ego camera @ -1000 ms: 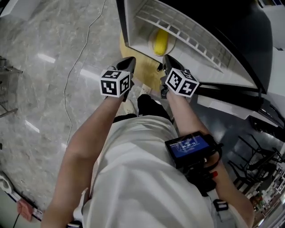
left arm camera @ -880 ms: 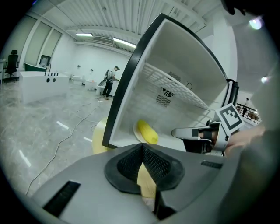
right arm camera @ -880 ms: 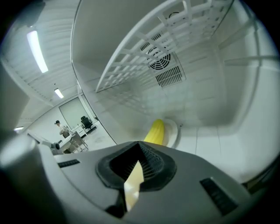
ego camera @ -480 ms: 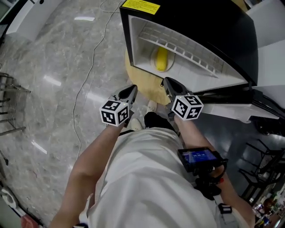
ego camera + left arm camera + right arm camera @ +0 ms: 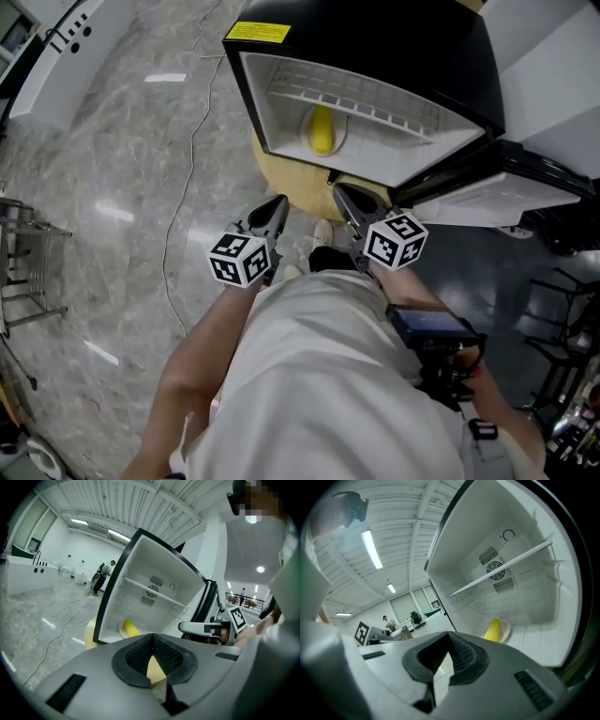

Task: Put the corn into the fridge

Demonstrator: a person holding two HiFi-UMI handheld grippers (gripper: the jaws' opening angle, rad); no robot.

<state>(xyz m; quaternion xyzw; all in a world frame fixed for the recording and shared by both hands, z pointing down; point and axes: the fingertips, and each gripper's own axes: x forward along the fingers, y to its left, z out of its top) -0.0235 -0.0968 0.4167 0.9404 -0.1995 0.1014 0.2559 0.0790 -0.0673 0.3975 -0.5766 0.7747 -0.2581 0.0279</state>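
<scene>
From above, my left gripper (image 5: 272, 217) and right gripper (image 5: 345, 202) hang side by side before the open fridge (image 5: 375, 42), touching nothing. The corn (image 5: 322, 129) lies on the fridge floor under the shelf (image 5: 356, 94).

In the left gripper view, my jaws are pressed together with nothing between them. Beyond them the corn (image 5: 131, 628) rests on a plate (image 5: 122, 629) inside the fridge.

In the right gripper view, these jaws are likewise closed and empty, and the corn (image 5: 492, 629) is well beyond them.
</scene>
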